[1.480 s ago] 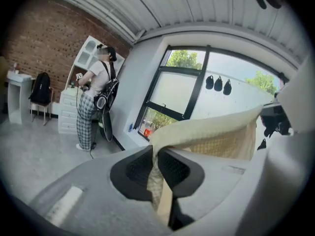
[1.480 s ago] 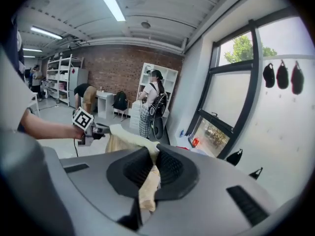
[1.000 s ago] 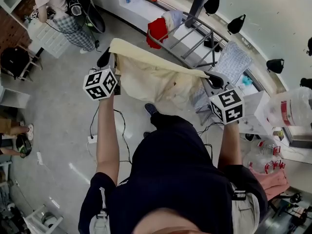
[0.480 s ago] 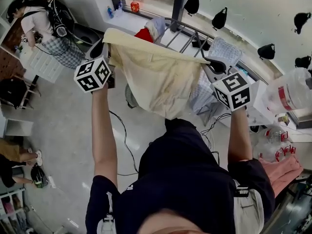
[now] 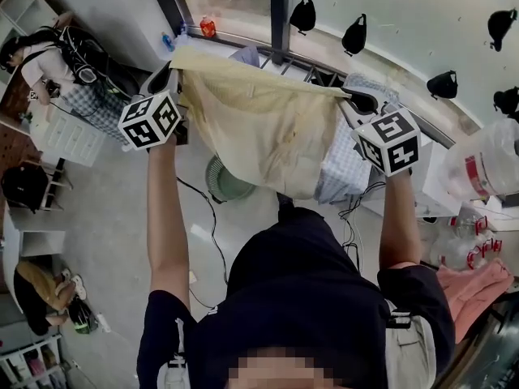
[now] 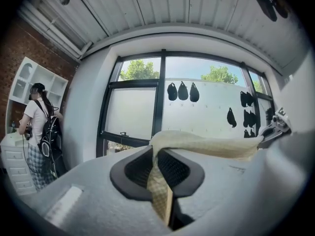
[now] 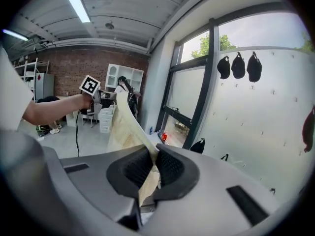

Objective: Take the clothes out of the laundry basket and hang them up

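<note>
A pale yellow cloth [image 5: 263, 132] hangs stretched between both grippers, held up high in front of the window. My left gripper [image 5: 173, 78] is shut on its left top corner; in the left gripper view the cloth [image 6: 206, 144] runs out from the jaws toward the right. My right gripper [image 5: 357, 100] is shut on the right top corner, and the right gripper view shows the cloth [image 7: 125, 127] pinched between the pads. The green laundry basket [image 5: 223, 183] sits on the floor below, partly hidden by the cloth. A metal drying rack [image 5: 312, 73] stands just behind the cloth.
A checked blue garment [image 5: 345, 168] hangs on the rack behind the cloth. A person with a backpack [image 5: 61, 51] stands at a white drawer unit far left. Black caps [image 5: 302, 13] hang on the wall. A pink cloth [image 5: 474, 286] and plastic bottles lie at the right.
Both grippers have lifted the yellow cloth higher and toward the window and rack. The cloth now hangs spread wide, and the basket shows beneath it.
</note>
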`<state>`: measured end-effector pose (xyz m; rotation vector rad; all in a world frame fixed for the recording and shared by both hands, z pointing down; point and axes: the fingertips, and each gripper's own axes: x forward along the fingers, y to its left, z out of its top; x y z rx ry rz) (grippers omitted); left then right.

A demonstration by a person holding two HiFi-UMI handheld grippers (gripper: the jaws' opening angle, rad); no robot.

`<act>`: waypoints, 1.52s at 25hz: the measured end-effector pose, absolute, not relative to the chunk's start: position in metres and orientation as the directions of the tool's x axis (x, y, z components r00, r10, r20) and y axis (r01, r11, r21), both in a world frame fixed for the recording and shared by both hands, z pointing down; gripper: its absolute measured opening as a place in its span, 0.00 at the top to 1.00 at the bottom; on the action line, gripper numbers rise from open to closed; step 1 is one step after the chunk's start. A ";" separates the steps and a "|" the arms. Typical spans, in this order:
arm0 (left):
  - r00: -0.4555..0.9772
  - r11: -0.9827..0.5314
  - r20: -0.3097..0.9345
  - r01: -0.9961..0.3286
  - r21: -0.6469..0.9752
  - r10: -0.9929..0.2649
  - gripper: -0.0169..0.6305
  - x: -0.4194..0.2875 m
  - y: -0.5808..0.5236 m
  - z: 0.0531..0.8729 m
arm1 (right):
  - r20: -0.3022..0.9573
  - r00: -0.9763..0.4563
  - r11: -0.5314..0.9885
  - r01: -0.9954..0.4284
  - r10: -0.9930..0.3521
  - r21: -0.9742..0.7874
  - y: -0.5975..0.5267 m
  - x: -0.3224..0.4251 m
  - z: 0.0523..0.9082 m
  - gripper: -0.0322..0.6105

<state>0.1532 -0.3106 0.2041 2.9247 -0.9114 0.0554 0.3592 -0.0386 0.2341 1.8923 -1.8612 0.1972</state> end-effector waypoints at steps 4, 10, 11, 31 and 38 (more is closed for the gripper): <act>0.833 -0.830 0.070 -0.552 0.077 -0.548 0.91 0.205 -0.343 0.199 | 0.413 0.066 0.021 -0.979 -0.908 0.201 -0.065 0.403 0.230 0.93; 0.852 -0.852 0.126 -0.519 0.070 -0.509 0.91 0.294 -0.375 0.206 | 0.403 0.115 -0.052 -0.985 -0.908 0.166 -0.096 0.489 0.225 0.93; 0.853 -0.853 0.138 -0.516 0.074 -0.504 0.91 0.309 -0.381 0.209 | 0.401 0.110 -0.057 -0.988 -0.910 0.140 -0.100 0.503 0.227 0.93; 0.793 -0.869 0.486 -0.479 0.122 -0.368 0.91 0.519 -0.470 0.382 | 0.582 0.113 -0.200 -0.976 -0.806 -0.086 -0.172 0.683 0.394 0.93; 0.721 -0.853 0.613 -0.502 0.141 -0.323 0.91 0.554 -0.490 0.483 | 0.665 0.097 -0.277 -0.945 -0.740 -0.171 -0.192 0.715 0.477 0.93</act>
